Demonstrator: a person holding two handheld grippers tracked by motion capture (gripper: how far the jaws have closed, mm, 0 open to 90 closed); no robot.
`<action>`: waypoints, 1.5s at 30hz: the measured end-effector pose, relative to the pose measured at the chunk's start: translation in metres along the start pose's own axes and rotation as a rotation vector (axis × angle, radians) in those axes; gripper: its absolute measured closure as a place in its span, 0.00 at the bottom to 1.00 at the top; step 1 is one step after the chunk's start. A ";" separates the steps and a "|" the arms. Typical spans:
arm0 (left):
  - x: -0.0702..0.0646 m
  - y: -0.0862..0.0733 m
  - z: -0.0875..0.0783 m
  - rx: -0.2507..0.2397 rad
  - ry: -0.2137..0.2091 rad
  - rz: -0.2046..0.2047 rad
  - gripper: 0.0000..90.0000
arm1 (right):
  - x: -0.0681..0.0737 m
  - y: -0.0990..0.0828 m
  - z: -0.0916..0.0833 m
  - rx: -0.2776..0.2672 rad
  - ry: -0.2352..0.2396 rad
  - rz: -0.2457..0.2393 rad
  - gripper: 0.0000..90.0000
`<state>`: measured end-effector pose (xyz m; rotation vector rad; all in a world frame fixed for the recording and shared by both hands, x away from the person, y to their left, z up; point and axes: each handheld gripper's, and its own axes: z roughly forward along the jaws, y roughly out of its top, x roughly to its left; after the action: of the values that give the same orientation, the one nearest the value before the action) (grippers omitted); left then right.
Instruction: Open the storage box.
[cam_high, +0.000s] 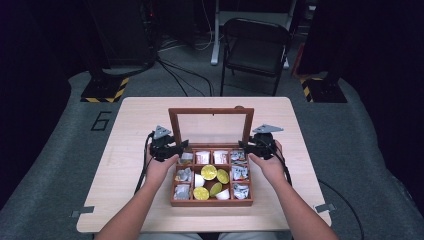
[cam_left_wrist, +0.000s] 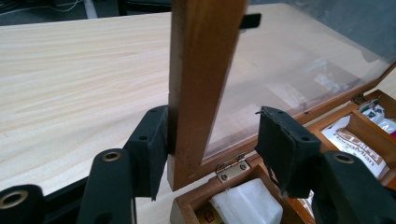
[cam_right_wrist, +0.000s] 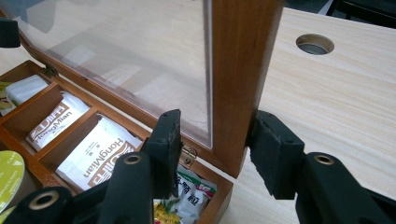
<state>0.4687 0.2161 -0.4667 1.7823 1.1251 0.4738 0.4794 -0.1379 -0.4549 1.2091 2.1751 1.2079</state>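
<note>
A wooden box (cam_high: 211, 202) sits at the table's middle, its glass lid (cam_high: 211, 111) standing upright. Its compartments hold white sachets (cam_right_wrist: 100, 149), silver packets (cam_high: 183, 175) and yellow-lidded cups (cam_high: 208, 172). My left gripper (cam_high: 182, 145) straddles the lid's left wooden side (cam_left_wrist: 201, 70). In the left gripper view the left gripper (cam_left_wrist: 212, 121) has one pad against the wood and the other well clear of it. My right gripper (cam_high: 243, 145) straddles the lid's right side (cam_right_wrist: 240, 70). There the right gripper (cam_right_wrist: 217, 119) has its outer pad at the wood and its inner pad off the glass.
The light wooden table (cam_high: 135, 125) has bare room on both sides of the box and a round cable hole (cam_right_wrist: 314, 44) behind it. A black folding chair (cam_high: 255, 45) and floor cables lie beyond the far edge. Brass hinges (cam_left_wrist: 232, 168) join lid and box.
</note>
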 end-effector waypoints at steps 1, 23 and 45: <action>-0.001 0.000 0.000 -0.001 0.003 -0.010 0.48 | 0.000 0.000 0.001 -0.002 -0.006 -0.009 0.59; -0.001 0.005 0.012 0.008 0.030 -0.055 0.45 | 0.001 0.004 0.010 -0.001 -0.030 0.039 0.54; 0.005 0.007 0.020 0.025 0.028 -0.090 0.45 | 0.002 0.010 0.018 0.024 -0.046 0.068 0.48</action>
<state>0.4891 0.2093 -0.4714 1.7429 1.2305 0.4337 0.4947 -0.1245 -0.4568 1.3174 2.1368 1.1725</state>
